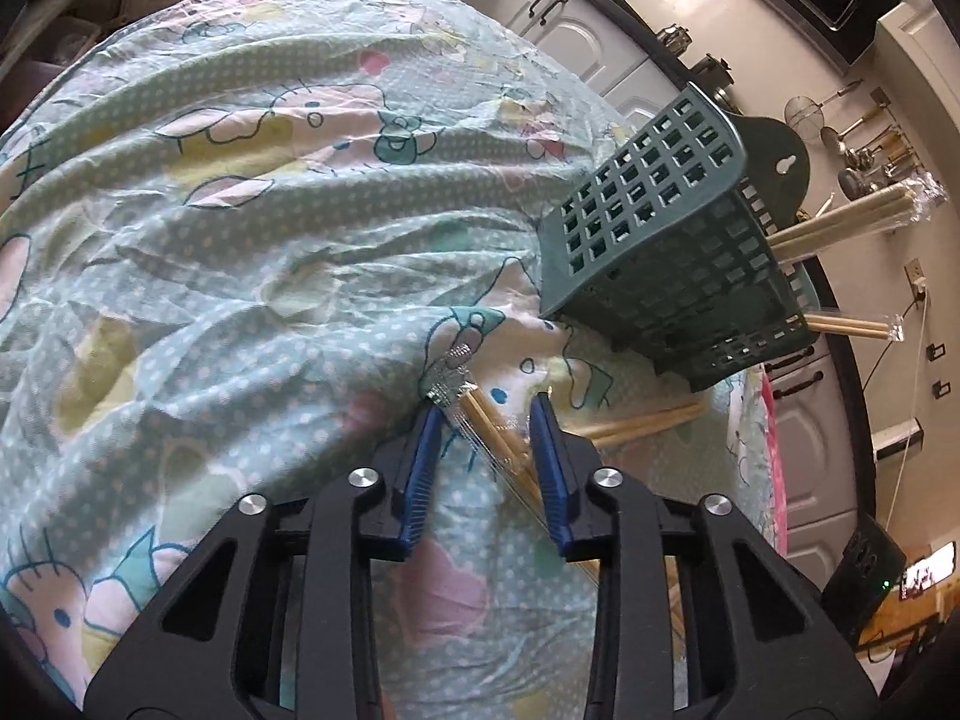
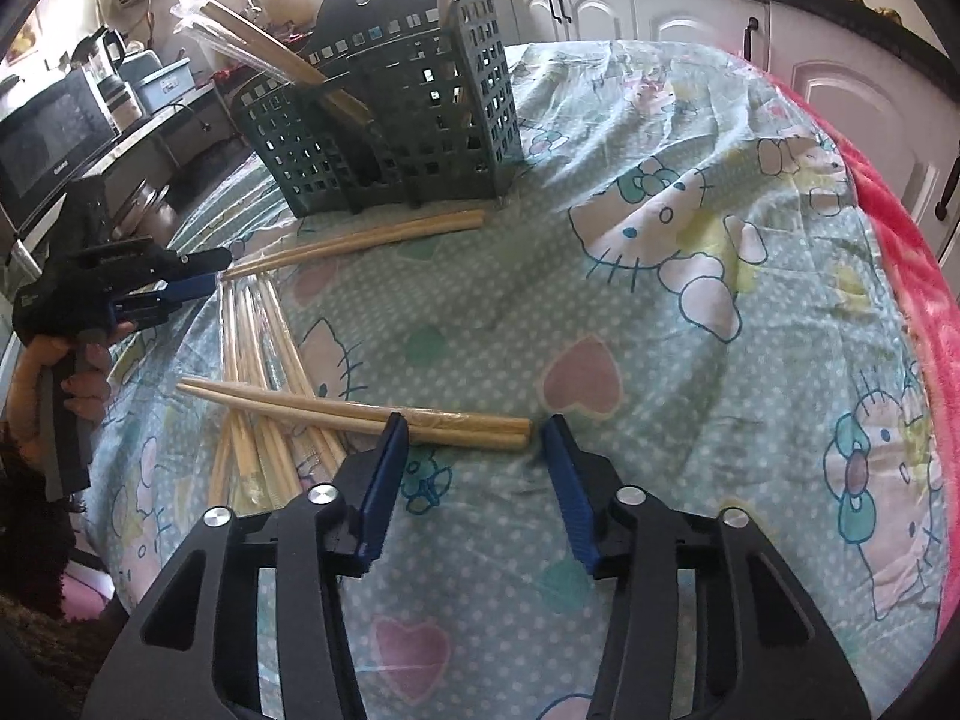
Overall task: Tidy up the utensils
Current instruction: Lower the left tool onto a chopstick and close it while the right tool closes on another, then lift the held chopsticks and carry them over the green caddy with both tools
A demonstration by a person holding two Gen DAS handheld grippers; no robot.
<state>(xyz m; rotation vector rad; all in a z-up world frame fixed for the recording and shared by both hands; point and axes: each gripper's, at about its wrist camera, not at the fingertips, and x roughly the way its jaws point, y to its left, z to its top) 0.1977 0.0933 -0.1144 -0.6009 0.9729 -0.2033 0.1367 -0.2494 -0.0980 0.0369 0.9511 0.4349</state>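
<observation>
A dark green slotted utensil holder (image 1: 672, 240) (image 2: 396, 120) stands on the patterned cloth with wrapped chopstick pairs sticking out of it (image 1: 852, 210) (image 2: 264, 42). My left gripper (image 1: 487, 405) is open, its blue fingers on either side of a plastic-wrapped chopstick pair (image 1: 498, 438) lying on the cloth. My right gripper (image 2: 477, 423) is open, fingers astride the thick end of a wrapped chopstick pair (image 2: 360, 411). More wrapped pairs lie in a loose pile (image 2: 258, 360) at the left, and one pair (image 2: 360, 240) lies in front of the holder. The left gripper also shows in the right wrist view (image 2: 198, 276).
The table is covered by a light blue cartoon-print cloth (image 2: 660, 300) over a pink blanket (image 2: 912, 252). White kitchen cabinets (image 2: 660, 18) stand behind. A microwave (image 2: 54, 144) sits at the left. Another chopstick pair (image 1: 648, 420) lies near the holder's base.
</observation>
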